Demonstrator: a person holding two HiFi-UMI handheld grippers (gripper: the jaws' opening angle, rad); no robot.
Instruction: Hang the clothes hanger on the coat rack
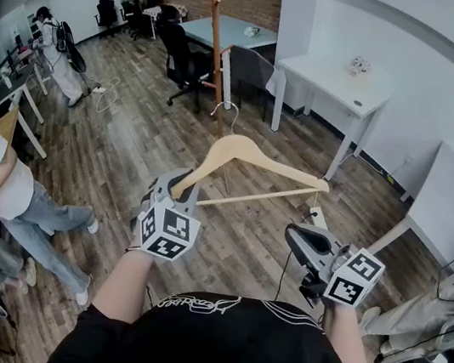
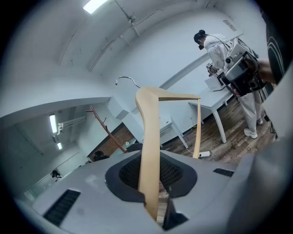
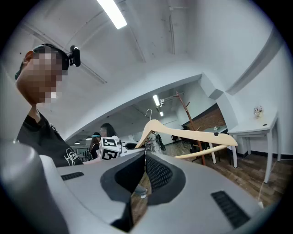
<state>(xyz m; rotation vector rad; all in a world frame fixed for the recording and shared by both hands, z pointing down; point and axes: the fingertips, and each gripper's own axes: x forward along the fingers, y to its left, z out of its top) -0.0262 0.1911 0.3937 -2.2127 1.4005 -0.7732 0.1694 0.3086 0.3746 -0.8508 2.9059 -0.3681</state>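
Observation:
A pale wooden hanger with a metal hook hangs in mid-air above the wood floor. My left gripper is shut on the end of one of its arms; in the left gripper view the wood runs up from between the pads of this gripper. The coat rack's brown pole stands further back, beyond the hook. My right gripper hovers to the right below the hanger, open with nothing between its fingers. Its view shows the hanger and the rack ahead.
White desks line the right wall, and dark office chairs stand near the rack's base. Two people are at the left among desks. A power strip lies on the floor under the hanger.

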